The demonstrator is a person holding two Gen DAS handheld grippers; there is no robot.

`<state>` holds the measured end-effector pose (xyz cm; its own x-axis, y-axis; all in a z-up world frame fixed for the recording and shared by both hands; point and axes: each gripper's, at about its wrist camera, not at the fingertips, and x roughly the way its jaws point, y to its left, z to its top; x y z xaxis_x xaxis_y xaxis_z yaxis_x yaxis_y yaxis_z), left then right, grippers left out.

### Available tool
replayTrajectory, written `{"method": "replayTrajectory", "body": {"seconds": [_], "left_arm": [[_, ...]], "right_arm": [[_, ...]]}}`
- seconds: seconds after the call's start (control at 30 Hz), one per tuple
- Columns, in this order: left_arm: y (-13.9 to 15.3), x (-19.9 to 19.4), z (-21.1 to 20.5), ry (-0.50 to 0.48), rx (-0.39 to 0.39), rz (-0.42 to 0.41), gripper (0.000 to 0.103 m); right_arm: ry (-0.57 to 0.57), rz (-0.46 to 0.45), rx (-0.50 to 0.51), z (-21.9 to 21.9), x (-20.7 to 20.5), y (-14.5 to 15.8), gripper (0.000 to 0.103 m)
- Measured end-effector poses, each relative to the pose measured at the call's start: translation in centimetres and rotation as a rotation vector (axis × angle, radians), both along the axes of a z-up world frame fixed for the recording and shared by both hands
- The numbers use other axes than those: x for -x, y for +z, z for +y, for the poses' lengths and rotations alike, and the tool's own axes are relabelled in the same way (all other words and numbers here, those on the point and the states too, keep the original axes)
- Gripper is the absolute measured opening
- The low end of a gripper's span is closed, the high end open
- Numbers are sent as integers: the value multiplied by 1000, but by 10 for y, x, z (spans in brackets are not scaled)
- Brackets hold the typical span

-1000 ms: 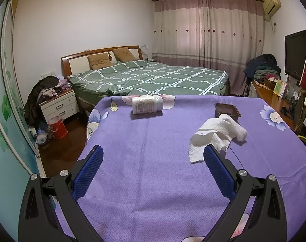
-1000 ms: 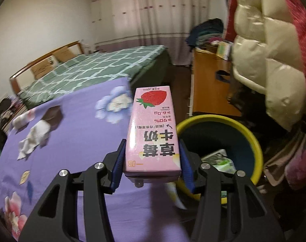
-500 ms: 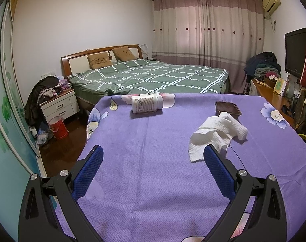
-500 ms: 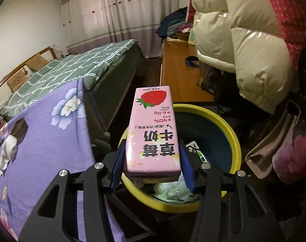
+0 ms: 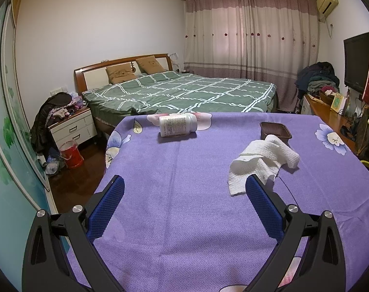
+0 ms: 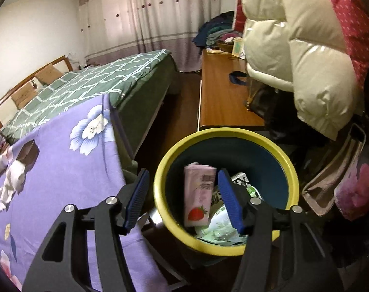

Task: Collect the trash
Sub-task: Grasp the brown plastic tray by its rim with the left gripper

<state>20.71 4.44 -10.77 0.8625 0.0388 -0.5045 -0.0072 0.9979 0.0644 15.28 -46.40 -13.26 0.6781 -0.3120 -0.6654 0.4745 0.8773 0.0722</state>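
- Two handheld grippers appear, each seen from its own wrist camera, in a bedroom beside a table covered with a purple flowered cloth (image 5: 184, 219).
- Right gripper (image 6: 182, 197) hangs over a yellow-rimmed bin (image 6: 160, 206) standing on the floor just past the table edge, so whatever it lets go lands inside.
- Its jaws have just been opening, and a pink strawberry milk carton (image 6: 197, 194) sits loose in the gap, no pad pressing it, already inside the bin above other wrappers.
- Left gripper (image 5: 184, 189) hovers low over the cloth with its blue pads spread wide and nothing between them, likely waiting its turn.
- Remaining trash lies on the table: a crumpled white paper towel (image 5: 259, 163) just beyond the left gripper's right finger, a small dark tray (image 5: 275, 130) touching the towel's far side, and a white bottle (image 5: 178, 124) on its side near the far edge.
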Motion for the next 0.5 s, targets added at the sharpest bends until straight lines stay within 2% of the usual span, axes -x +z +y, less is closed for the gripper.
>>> {"method": "replayTrajectory", "body": {"seconds": [0.07,0.27,0.5], "left_arm": [[-2,-2,-1,-13,9,19,98],[-5,-26,-24,-109,113,136,98],[10,-65,-89,-241,102,206,98]], "right_arm": [[0,1,4,1,-1,0,56],[24,21,13,10,-10,-2,56],[149,58,34,46,-39,-6,56]]}}
